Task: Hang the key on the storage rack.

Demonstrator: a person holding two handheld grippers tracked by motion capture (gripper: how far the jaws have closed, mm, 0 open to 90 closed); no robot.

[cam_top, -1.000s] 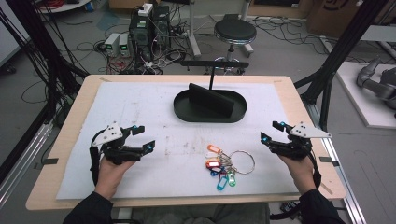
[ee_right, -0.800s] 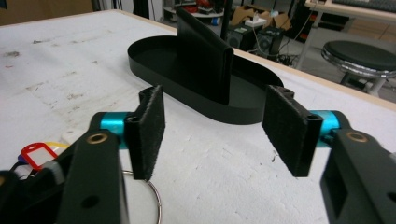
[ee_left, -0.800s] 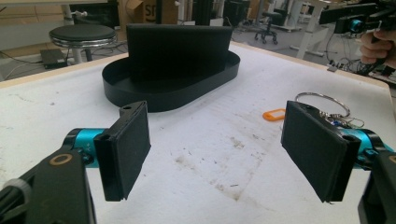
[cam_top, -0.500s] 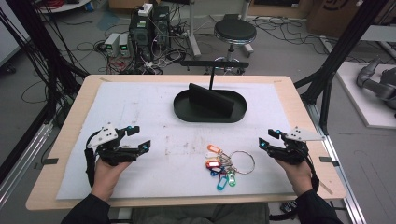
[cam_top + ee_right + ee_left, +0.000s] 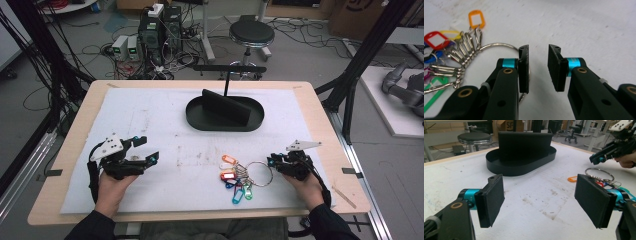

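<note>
A bunch of coloured key tags (image 5: 235,181) on a large metal ring (image 5: 260,172) lies on the white mat near the front. My right gripper (image 5: 271,162) is down at the ring's right edge. In the right gripper view its jaws stand a little apart with nothing between them (image 5: 538,51), and the ring (image 5: 496,45) runs behind the left jaw. Orange (image 5: 476,18), red (image 5: 434,40) and green (image 5: 436,82) tags fan out to the left. My left gripper (image 5: 146,149) rests at the front left, wide open (image 5: 539,185) and empty.
A black oval tray (image 5: 195,117) with an upright divider stands at the middle back of the mat, also ahead in the left gripper view (image 5: 506,168). A stool (image 5: 251,34) and cabling are on the floor beyond the table.
My right gripper has moved left and toward the front edge, reaching the ring. The left gripper has shifted slightly nearer the front.
</note>
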